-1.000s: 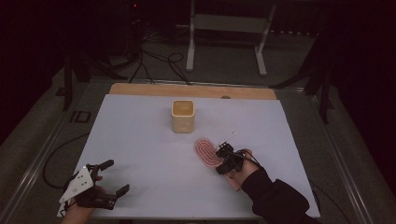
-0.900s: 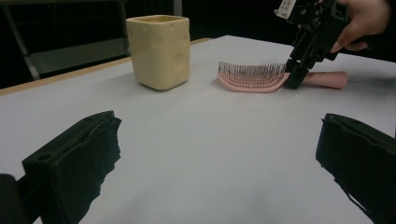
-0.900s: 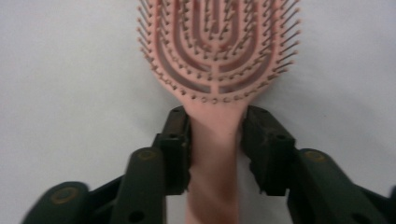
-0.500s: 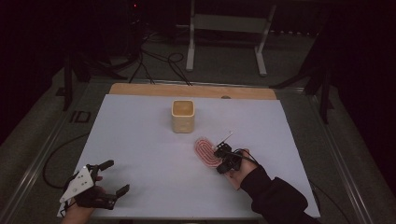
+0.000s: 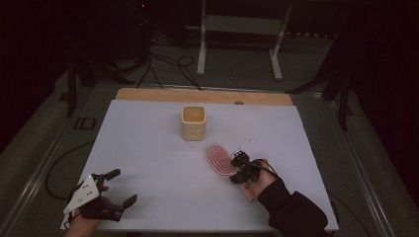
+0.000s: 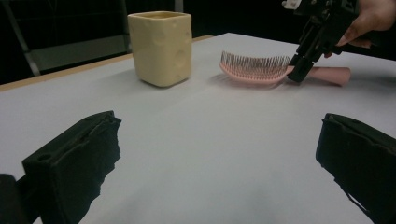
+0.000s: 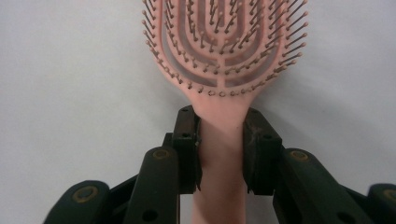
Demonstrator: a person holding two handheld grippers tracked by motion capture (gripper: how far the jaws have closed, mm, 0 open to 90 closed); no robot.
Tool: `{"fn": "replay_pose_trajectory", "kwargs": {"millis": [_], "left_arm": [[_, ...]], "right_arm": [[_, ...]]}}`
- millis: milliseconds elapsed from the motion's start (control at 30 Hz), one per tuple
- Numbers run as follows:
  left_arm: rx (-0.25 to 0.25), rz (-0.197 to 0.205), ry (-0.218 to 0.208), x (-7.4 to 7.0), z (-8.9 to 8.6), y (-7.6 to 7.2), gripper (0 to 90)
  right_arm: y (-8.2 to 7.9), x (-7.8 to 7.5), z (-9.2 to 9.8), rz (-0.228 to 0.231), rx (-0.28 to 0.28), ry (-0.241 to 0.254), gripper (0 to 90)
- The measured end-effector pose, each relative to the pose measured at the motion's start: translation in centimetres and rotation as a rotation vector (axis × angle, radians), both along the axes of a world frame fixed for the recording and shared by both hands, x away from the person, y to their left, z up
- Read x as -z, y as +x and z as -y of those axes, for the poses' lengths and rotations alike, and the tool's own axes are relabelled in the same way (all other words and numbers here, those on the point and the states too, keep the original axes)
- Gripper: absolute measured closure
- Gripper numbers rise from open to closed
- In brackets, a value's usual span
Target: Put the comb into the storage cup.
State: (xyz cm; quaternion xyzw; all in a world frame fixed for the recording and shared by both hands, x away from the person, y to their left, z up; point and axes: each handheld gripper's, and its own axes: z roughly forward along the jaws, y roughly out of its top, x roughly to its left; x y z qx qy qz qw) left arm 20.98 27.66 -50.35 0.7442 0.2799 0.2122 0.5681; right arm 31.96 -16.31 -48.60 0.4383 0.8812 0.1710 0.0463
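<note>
Your right gripper (image 7: 221, 140) clamps the neck of a pink hairbrush (image 7: 223, 51), its jaws having just narrowed until both black pads press the handle from either side where it meets the bristled head; the brush lies flat on the white table cover (image 5: 158, 148), bristles up, head reaching ahead of the jaws and handle running back between them beneath your right hand (image 5: 257, 180). That hand comes in low over the cover, dark sleeve behind it, the gripper tilted nose-down onto the brush as seen from the left gripper view. Your left gripper (image 5: 116, 190) rests near the cover's front edge, jaws spread wide with nothing between them, bare cover under the gap; your left hand (image 5: 81, 224) holds it level, aimed across the table toward the brush. A cream square cup (image 5: 193, 122) stands upright beyond the brush, well ahead of the right gripper and apart from it. No brand, label or legible writing appears on the brush, the cup or the grippers
</note>
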Motion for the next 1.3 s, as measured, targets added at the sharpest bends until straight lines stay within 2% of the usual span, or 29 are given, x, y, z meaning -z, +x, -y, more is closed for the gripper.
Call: {"fn": "replay_pose_trajectory", "kwargs": {"millis": [233, 300, 467, 833, 1100, 1300], "left_arm": [[-0.006, -0.01, -0.002, 0.0, 0.0, 0.1, 0.0], [-0.007, -0.016, -0.003, 0.0, 0.0, 0.1, 0.0], [-0.01, -0.012, -0.005, 0.0, 0.0, 0.1, 0.0], [-0.016, -0.018, -0.006, 0.1, 0.0, 0.2, 0.0], [-0.014, -0.024, -0.006, 0.2, -0.1, 0.2, 0.0], [-0.015, -0.023, -0.01, 0.2, -0.1, 0.2, 0.0]], "right_arm": [[-0.2, -1.3, 0.5, 0.059, 0.001, 0.037, 70.0], [-0.4, -1.7, 0.6, 0.094, 0.0, 0.044, 69.9], [-0.3, -2.4, 0.8, 0.109, 0.012, 0.082, 70.0], [-0.6, -4.5, 1.5, 0.184, 0.033, 0.136, 70.0], [-0.9, -5.8, 1.6, 0.227, 0.028, 0.182, 70.0], [-0.9, -6.5, 1.3, 0.264, 0.037, 0.198, 70.0]]}}
